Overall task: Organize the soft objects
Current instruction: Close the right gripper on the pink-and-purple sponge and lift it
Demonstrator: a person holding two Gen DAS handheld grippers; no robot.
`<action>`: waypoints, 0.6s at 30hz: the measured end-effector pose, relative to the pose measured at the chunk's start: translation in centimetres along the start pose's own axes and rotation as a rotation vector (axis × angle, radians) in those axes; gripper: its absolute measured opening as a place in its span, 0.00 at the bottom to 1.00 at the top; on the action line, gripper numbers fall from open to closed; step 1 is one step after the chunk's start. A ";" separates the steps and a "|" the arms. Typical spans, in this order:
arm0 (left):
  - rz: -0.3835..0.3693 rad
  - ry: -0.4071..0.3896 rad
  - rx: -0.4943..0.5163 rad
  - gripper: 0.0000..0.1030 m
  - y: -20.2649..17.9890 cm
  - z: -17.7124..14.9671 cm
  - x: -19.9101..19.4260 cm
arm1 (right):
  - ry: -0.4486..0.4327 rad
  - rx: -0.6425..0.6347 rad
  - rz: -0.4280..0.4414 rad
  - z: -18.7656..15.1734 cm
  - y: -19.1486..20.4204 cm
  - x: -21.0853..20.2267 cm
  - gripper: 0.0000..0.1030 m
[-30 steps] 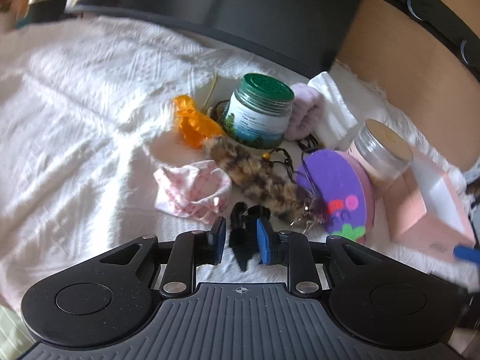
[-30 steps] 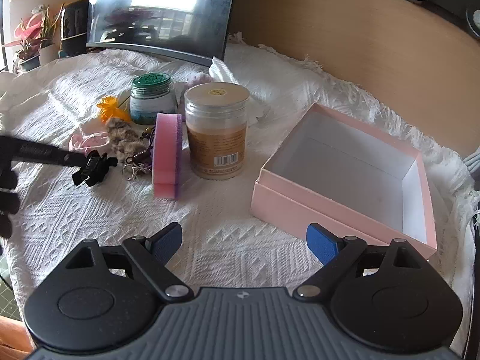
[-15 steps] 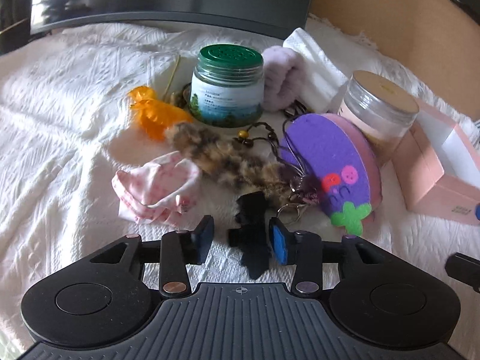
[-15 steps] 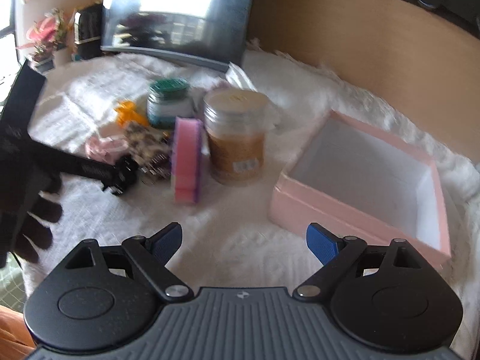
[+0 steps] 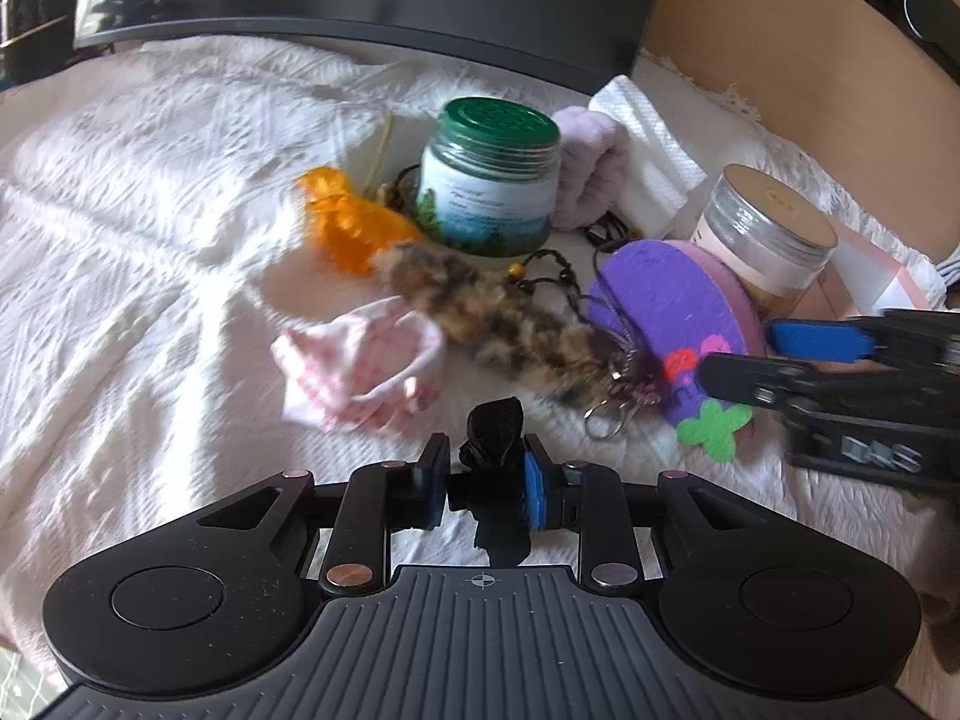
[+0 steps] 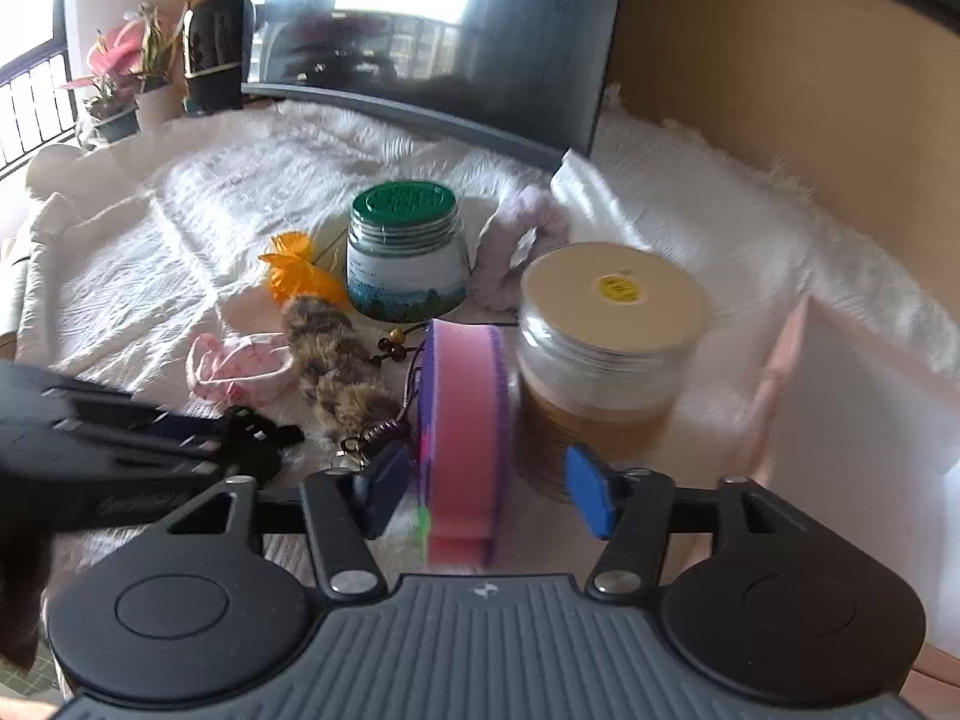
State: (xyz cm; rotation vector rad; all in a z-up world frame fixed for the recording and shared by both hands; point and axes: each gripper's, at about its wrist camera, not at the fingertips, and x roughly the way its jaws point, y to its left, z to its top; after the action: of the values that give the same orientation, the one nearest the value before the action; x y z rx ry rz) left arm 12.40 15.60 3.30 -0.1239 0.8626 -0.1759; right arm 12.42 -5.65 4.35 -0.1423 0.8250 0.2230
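On the white textured bedspread (image 5: 120, 252), the pink box (image 6: 870, 396) at the far right is the largest thing and, I judge, the place the soft items go. Next in size, the purple-and-pink foam pad (image 6: 465, 420) stands on edge, just beside the tan-lidded jar (image 6: 606, 324); the right gripper (image 6: 480, 492) straddles it with jaws wide and neither pad touching yet. To do this well, close squarely on the flat faces, low enough to keep hold but lightly, since foam likely dents, and lift straight so the jar and the furry brown keychain (image 5: 498, 324) lying against its left face are not dragged. Smaller still, the left gripper (image 5: 480, 480) is closed narrow on a black fabric bow (image 5: 495, 438), near the pink crumpled cloth (image 5: 360, 366). The green-lidded jar (image 5: 486, 180) and orange flower (image 5: 342, 222) sit farther back.
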 end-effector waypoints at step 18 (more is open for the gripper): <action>-0.051 -0.261 0.020 0.28 2.2 11.0 -5.8 | -0.223 -0.041 -0.043 7.1 0.5 -8.3 0.29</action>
State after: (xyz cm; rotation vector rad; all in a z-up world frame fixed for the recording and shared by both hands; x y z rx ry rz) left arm 17.37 19.34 14.30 -0.1466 0.5978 -0.2110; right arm 11.86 -4.83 15.26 -0.1704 0.5954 0.2110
